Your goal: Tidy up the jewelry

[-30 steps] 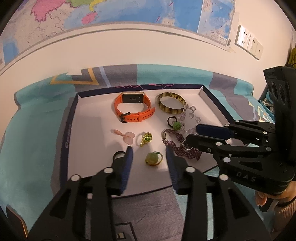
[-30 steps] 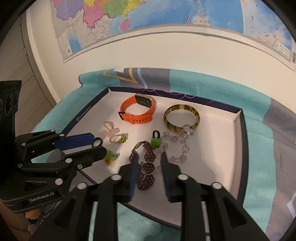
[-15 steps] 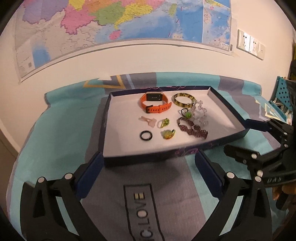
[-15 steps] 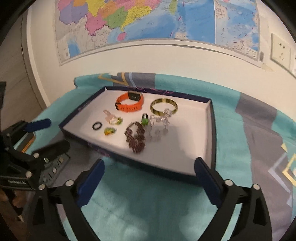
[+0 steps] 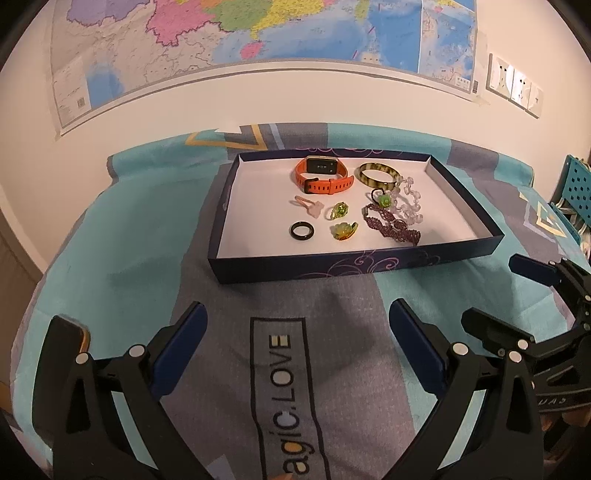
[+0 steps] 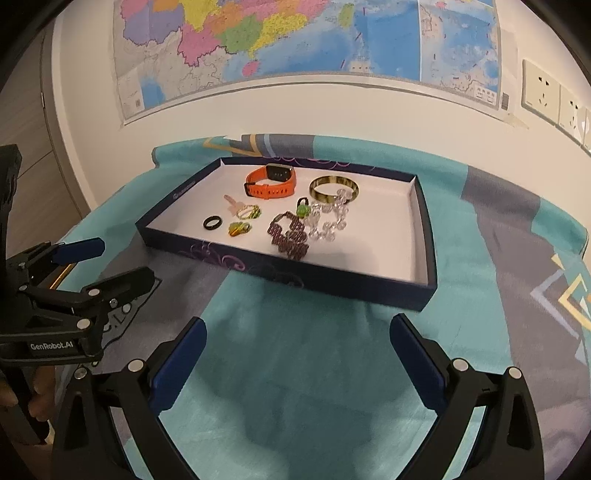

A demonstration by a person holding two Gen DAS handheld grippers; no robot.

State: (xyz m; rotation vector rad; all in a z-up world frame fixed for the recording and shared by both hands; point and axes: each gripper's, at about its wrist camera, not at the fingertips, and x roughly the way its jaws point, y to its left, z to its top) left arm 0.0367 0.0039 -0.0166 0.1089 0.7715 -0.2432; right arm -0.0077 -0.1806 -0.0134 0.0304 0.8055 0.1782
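Observation:
A dark blue tray (image 5: 354, 266) with a white floor holds the jewelry. In it lie an orange watch (image 5: 321, 177), a mottled bangle (image 5: 376, 173), a clear bead bracelet (image 5: 408, 205), a purple beaded bracelet (image 5: 391, 228), a black ring (image 5: 302, 231), green rings (image 5: 341, 221) and a pink piece (image 5: 309, 205). My left gripper (image 5: 295, 310) hangs open over the cloth in front of the tray, nothing between its fingers. My right gripper (image 6: 297, 323) is also open and empty, short of the tray's (image 6: 295, 274) near wall. Each shows in the other's view: right gripper (image 5: 493, 291), left gripper (image 6: 123, 260).
A teal and grey cloth (image 5: 284, 387) with printed lettering covers the surface. A map (image 5: 258, 33) and wall sockets (image 5: 513, 86) are on the wall behind. A dark flat object with a gold edge (image 5: 66, 343) lies at the near left. A blue perforated rack (image 5: 576, 184) stands far right.
Both grippers have drawn back out of the tray toward the near side. Their jaws went from narrow to wide open. The black ring and purple bracelet stay lying in the tray.

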